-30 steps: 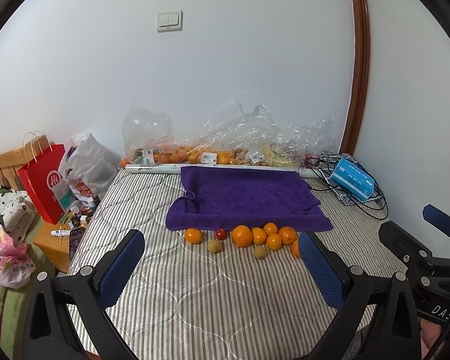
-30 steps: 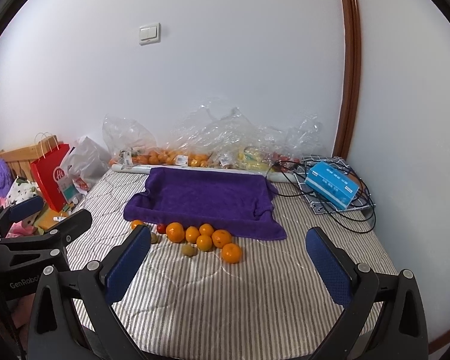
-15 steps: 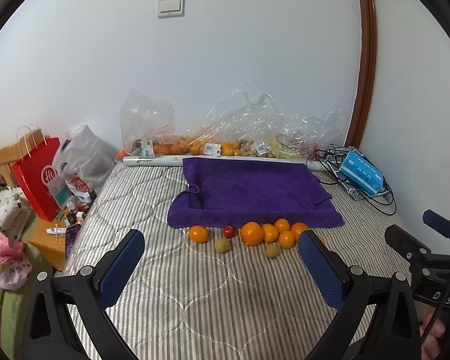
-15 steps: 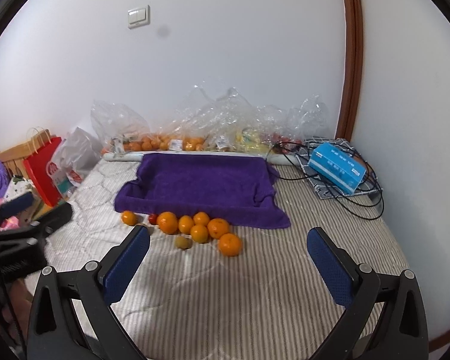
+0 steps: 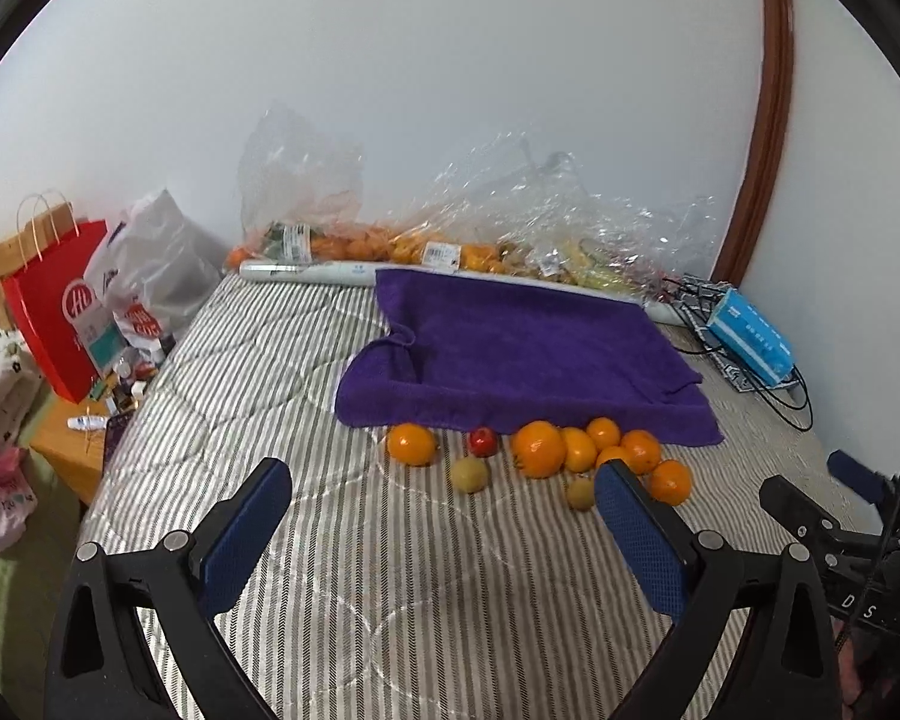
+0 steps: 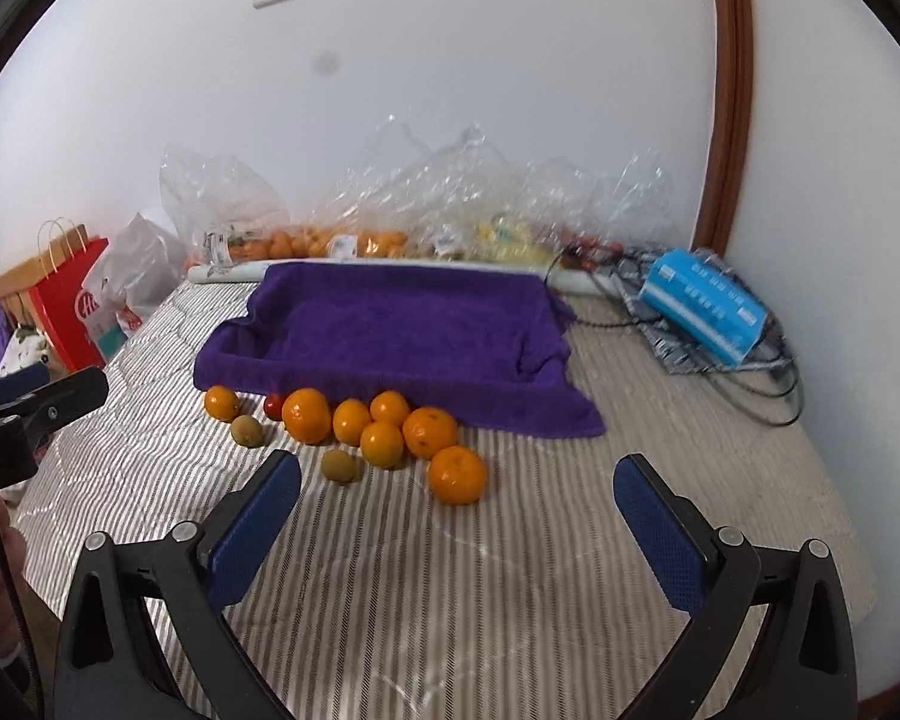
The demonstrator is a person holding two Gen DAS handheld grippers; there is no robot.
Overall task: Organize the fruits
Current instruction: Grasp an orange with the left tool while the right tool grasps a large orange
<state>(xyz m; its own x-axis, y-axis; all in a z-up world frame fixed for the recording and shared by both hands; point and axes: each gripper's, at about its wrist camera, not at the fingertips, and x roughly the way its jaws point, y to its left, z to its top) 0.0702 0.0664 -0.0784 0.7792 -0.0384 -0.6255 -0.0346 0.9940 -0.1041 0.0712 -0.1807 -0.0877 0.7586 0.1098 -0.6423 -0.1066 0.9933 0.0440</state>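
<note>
Several oranges (image 5: 539, 447) (image 6: 456, 474), a small red fruit (image 5: 482, 441) (image 6: 274, 405) and two greenish-brown fruits (image 5: 469, 474) (image 6: 338, 465) lie on the striped mattress just in front of a purple towel (image 5: 510, 348) (image 6: 402, 330). My left gripper (image 5: 444, 516) is open and empty, above the mattress short of the fruits. My right gripper (image 6: 456, 516) is open and empty, just short of the nearest orange. The right gripper also shows at the right edge of the left wrist view (image 5: 834, 498).
Clear plastic bags with more fruit (image 5: 450, 240) (image 6: 402, 222) lie along the wall behind the towel. A blue box with black cables (image 5: 750, 339) (image 6: 702, 306) sits at the back right. A red paper bag (image 5: 54, 312) (image 6: 66, 306) and clutter stand left of the bed.
Both grippers have moved forward and lower toward the fruits, which now look bigger and nearer. Both stay open and empty. No fruit has moved.
</note>
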